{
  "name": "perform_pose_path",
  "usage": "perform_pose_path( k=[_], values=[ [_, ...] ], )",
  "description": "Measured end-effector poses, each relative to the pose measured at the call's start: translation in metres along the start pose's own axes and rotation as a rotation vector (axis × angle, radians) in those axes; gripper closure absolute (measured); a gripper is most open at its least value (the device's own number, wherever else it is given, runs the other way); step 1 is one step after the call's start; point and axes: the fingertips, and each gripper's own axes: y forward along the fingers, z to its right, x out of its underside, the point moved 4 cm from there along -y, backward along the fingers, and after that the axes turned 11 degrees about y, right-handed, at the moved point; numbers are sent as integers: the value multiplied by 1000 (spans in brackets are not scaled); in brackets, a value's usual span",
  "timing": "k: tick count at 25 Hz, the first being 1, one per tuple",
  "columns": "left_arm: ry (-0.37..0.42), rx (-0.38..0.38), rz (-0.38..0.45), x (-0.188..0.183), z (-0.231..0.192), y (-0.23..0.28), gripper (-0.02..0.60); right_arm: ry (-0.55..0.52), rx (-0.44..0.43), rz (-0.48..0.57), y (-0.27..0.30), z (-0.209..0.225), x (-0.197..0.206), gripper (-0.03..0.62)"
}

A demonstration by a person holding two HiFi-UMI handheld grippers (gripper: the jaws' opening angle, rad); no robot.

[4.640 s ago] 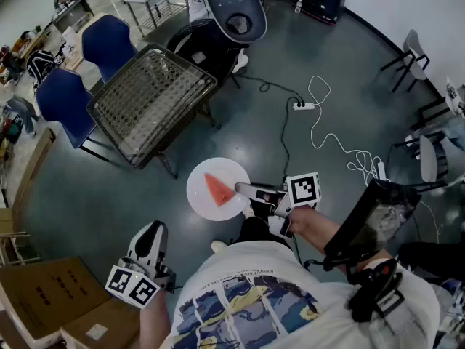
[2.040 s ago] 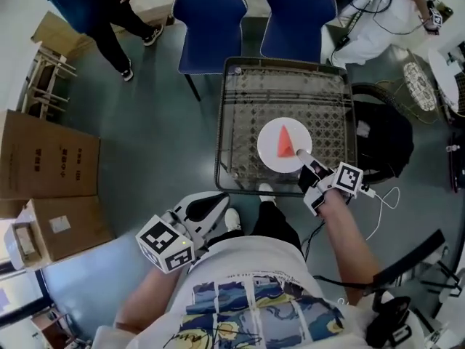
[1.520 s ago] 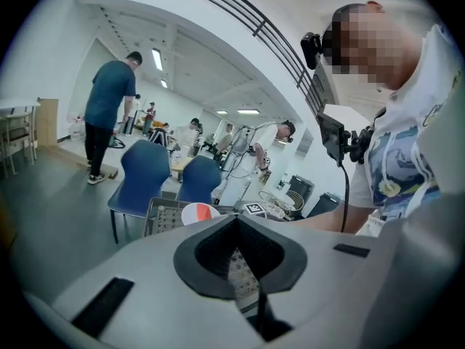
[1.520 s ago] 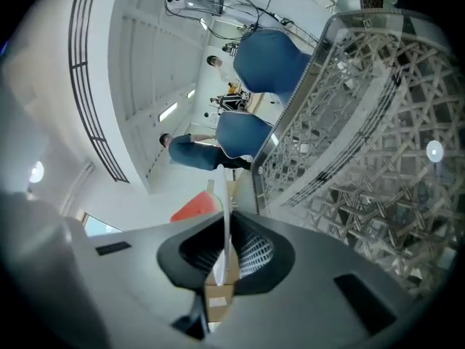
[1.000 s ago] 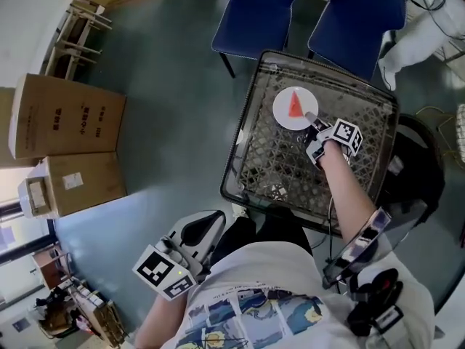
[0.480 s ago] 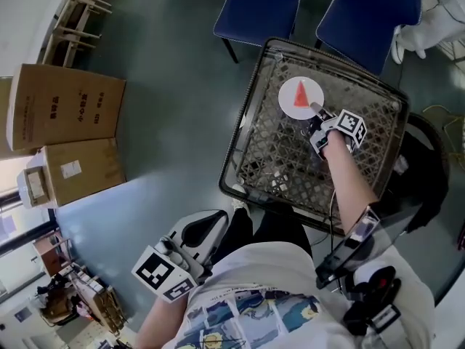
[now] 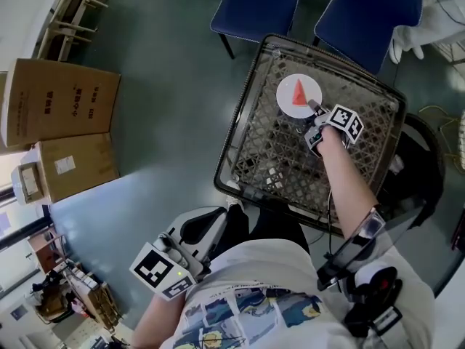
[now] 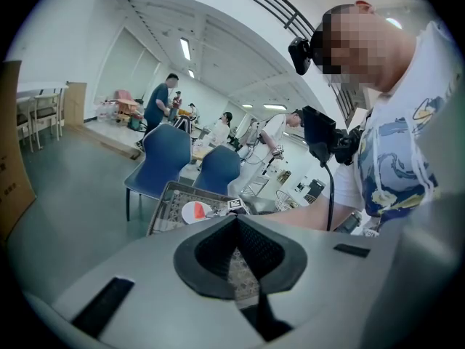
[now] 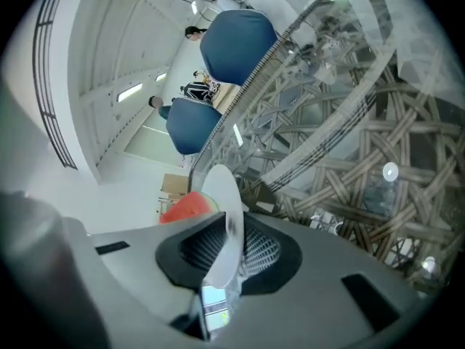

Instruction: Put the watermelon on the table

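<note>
A red watermelon wedge (image 7: 298, 91) lies on a white plate (image 7: 289, 102) that sits on the far part of the glass-topped woven table (image 7: 240, 133). My right gripper (image 7: 312, 109) holds the plate's near rim, and its jaws are opening. In the right gripper view the plate rim (image 9: 221, 195) stands edge-on between the pads of the right gripper (image 9: 225, 227), with the watermelon (image 9: 187, 206) behind it. My left gripper (image 7: 200, 227) hangs low by the person's left side, away from the table. In its own view the left gripper (image 8: 236, 220) is shut with nothing in it.
Two blue chairs (image 7: 251, 2) (image 7: 363, 6) stand behind the table. Cardboard boxes (image 7: 62, 100) sit on the floor at the left. A dark chair (image 7: 421, 173) is right of the table. Several people (image 8: 158, 100) stand far off in the left gripper view.
The right gripper carried the plate with the watermelon from over the floor to the table's far part. In the last second it sank slightly there. The left gripper stayed put.
</note>
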Motion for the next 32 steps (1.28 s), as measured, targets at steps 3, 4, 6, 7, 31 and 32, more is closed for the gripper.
perform_pose_path(
  k=[3,4,6,7,31,32],
  values=[
    [-8,-1,1,0,-1,1,574,-47,38,6,0,-2,-1,533],
    [-9,-1,2,0,-1,1,574,-70,54,5,0,-4,-1,528],
    [-11,1,5,-2,-1,1,574,-128,96,7,-2,-7,-3,517],
    [-11,2,6,-2,-1,1,574,-156,117,11,-3,-9,-3,507],
    [-12,21,23,2,0,1,574,-640,429,38,-12,-18,-1,480],
    [-5,24,24,2,0,-1,574,-639,425,40,-16,-19,-1,480]
  ],
)
